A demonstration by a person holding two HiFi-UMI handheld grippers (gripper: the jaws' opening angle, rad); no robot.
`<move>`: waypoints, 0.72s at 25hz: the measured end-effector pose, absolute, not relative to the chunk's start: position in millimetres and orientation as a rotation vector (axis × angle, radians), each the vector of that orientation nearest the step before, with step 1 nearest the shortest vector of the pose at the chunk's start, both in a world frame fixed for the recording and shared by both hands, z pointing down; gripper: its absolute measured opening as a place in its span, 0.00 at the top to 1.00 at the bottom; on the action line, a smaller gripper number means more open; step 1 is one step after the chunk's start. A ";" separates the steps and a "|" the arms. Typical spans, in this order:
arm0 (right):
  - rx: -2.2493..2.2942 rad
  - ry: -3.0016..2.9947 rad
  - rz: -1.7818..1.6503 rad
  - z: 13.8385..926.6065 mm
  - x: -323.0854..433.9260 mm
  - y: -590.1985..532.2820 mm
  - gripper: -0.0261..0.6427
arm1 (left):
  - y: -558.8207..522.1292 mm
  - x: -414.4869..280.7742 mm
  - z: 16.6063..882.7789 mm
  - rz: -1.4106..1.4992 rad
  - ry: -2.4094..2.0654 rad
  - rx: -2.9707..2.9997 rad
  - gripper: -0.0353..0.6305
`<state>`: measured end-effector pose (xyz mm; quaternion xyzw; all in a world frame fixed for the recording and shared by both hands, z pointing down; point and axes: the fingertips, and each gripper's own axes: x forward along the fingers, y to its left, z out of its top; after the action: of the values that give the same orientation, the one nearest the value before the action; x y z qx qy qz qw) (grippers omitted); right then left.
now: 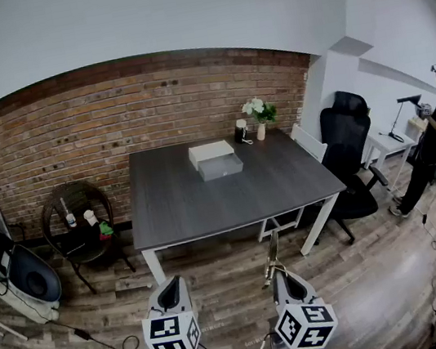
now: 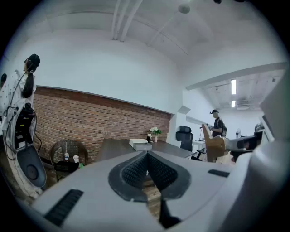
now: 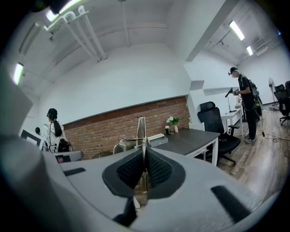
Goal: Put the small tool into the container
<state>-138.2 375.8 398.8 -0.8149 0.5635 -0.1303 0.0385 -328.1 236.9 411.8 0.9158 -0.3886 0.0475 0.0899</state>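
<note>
Metallic, thin, upright: pinches tool point(image 1: 272, 251) in right gripper point(image 1: 278, 274), jaws tight on it. Holds left gripper point(image 1: 170, 287) alongside, jaws together on nothing. Stands well back from table point(image 1: 206, 204), with grey container point(image 1: 222, 167) there against white box point(image 1: 211, 151).

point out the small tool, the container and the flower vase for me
small tool point(image 1: 273, 251), head view, middle of its thin shaft
container point(image 1: 221, 167), head view, its grey front wall
flower vase point(image 1: 260, 132), head view, the white vase body

Container point(image 1: 216, 160) on table point(image 1: 206, 204), wicker chair point(image 1: 75, 208) left, office chair point(image 1: 348, 138) right
</note>
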 end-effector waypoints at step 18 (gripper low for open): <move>-2.558 1.743 -0.440 407.9 -149.8 364.0 0.95 | 216.6 -344.6 414.6 0.137 -1.131 2.701 0.95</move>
<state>-149.8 364.0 407.9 -0.8182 0.5574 -0.1406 0.0074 -344.6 216.6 414.6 0.9163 -0.3838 0.0464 0.1048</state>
